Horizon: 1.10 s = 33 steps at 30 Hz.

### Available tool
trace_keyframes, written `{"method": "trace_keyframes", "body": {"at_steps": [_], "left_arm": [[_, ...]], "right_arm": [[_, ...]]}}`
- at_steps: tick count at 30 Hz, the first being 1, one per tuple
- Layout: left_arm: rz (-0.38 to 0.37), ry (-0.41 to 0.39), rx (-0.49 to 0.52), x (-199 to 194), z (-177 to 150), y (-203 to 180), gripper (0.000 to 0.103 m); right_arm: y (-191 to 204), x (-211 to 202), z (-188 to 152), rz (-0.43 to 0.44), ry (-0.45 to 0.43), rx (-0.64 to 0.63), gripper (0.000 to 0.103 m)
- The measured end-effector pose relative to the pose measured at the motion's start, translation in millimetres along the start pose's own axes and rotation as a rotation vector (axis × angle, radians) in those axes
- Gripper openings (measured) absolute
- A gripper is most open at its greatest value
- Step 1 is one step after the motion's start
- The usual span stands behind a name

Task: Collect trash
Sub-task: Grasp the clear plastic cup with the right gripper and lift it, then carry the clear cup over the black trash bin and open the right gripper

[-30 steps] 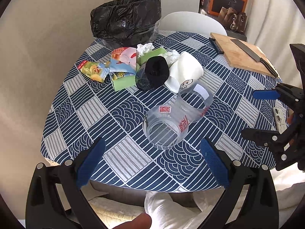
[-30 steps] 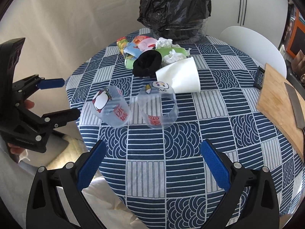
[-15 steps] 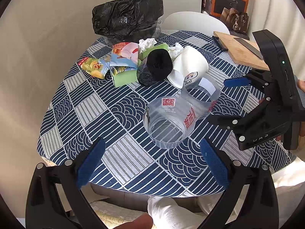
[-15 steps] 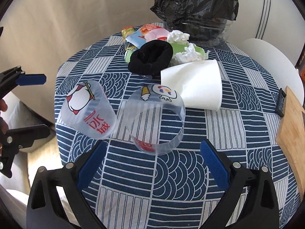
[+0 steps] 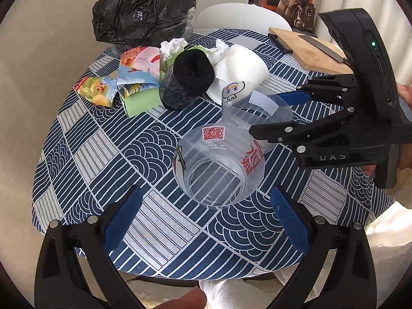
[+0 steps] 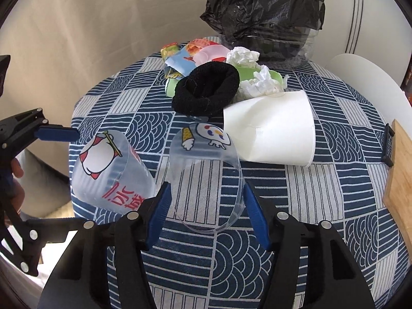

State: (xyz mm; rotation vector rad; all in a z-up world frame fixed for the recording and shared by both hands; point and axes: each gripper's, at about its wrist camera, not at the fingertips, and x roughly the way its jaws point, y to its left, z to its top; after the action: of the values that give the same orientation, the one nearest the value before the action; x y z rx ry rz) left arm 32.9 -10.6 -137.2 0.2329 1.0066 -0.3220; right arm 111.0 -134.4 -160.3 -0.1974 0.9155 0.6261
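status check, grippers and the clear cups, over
Right gripper jaws just closing around the cartoon clear cup, pads at its sides. Left gripper open, short of the red-lettered cup. Nothing blocking.

Right gripper (image 6: 206,206) came in from the table's right edge toward the two clear plastic cups, and its jaws have just been closing around the upright clear cup (image 6: 206,175), blue pads now on both sides, rim squeezed oval. Left gripper (image 5: 206,221) dropped closer to the tipped clear cup (image 5: 219,164), jaws wide apart.
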Motion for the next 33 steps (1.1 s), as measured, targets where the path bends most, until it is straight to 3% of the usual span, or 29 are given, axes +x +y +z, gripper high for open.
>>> {"method": "trace_keyframes", "body": {"at_steps": [11, 15, 18, 21, 33], "left_arm": [[0.003, -0.004, 0.018, 30.0, 7.1, 2.6, 0.097], [-0.04, -0.005, -0.036, 28.8, 7.5, 10.9, 0.064], [-0.062, -0.007, -0.071, 26.3, 8.8, 15.0, 0.06], [-0.079, -0.027, -0.123, 21.1, 10.6, 19.4, 0.058], [0.003, -0.074, -0.164, -13.1, 22.5, 11.8, 0.059]], "right_arm": [[-1.7, -30.0, 3.4, -0.02, -0.024, 0.014, 0.054], [-0.7, -44.1, 1.9, -0.03, -0.038, -0.013, 0.055], [-1.9, -52.8, -0.7, -0.033, -0.036, -0.034, 0.055], [-5.4, -60.2, -5.1, -0.037, -0.033, -0.047, 0.055], [-19.0, -105.9, -19.0, -0.038, -0.08, -0.067, 0.055]]}}
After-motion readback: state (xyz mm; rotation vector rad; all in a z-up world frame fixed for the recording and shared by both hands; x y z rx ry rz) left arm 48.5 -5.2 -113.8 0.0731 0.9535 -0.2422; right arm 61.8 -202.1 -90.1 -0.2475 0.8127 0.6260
